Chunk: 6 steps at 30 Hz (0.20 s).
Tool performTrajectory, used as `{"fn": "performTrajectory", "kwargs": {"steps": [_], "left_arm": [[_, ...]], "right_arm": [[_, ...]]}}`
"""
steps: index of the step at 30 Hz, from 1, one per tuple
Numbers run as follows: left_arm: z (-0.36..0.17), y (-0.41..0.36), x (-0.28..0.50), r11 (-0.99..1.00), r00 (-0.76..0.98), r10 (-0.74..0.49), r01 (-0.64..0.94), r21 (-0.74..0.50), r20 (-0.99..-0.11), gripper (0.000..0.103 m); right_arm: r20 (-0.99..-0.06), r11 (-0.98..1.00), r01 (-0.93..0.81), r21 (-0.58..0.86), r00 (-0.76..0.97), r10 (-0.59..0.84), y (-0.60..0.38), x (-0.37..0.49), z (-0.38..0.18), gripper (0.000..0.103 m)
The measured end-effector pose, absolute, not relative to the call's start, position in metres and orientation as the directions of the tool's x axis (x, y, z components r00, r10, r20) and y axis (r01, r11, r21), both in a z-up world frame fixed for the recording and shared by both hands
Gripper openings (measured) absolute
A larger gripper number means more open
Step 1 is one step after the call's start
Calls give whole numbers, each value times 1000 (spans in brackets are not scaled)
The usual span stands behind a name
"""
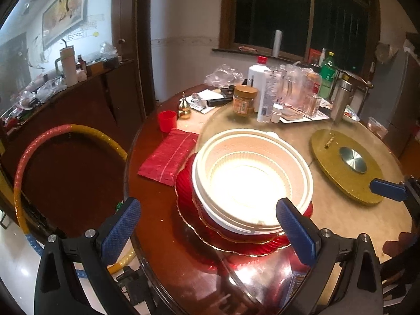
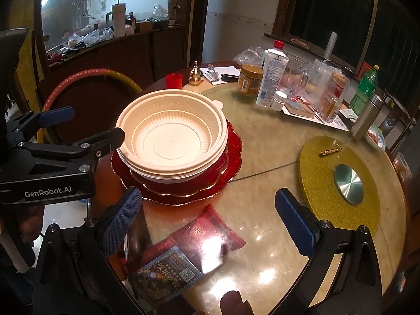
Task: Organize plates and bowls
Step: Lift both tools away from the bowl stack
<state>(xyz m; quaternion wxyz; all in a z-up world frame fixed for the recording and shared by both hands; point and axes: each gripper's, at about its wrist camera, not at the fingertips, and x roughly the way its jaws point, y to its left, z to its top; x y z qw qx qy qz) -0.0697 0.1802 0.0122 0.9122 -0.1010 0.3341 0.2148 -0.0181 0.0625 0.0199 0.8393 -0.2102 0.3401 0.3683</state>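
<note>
Nested white plastic bowls (image 1: 252, 181) (image 2: 170, 141) sit on stacked red scalloped plates (image 1: 189, 197) (image 2: 232, 155) near the edge of the round table. My left gripper (image 1: 210, 231) (image 2: 89, 124) stands open just in front of the stack. Its right finger (image 1: 296, 232) is at the bowls' near rim, and I cannot tell whether it touches. The left finger is well clear of the stack. My right gripper (image 2: 207, 220) is open and holds nothing, hovering over the glass turntable (image 2: 262, 173) to the right of the stack. One of its blue fingers (image 1: 388, 189) shows in the left wrist view.
A gold disc (image 2: 315, 162) with a metal hub lies on the turntable. Red packets and a printed card (image 2: 168, 273) lie under my right gripper. A red napkin pack (image 1: 168, 157), a red cup (image 1: 167, 120), and jars and bottles (image 1: 265, 92) crowd the far side. A hoop (image 1: 23, 168) leans on a chair.
</note>
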Motion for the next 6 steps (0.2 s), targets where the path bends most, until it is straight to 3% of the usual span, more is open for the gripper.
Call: {"fn": "performTrajectory", "kwargs": {"steps": [6], "left_arm": [[12, 176, -67, 900, 690, 306, -435, -38, -656, 103]], "right_arm": [[-725, 638, -763, -102, 497, 478, 64, -19, 20, 103]]}}
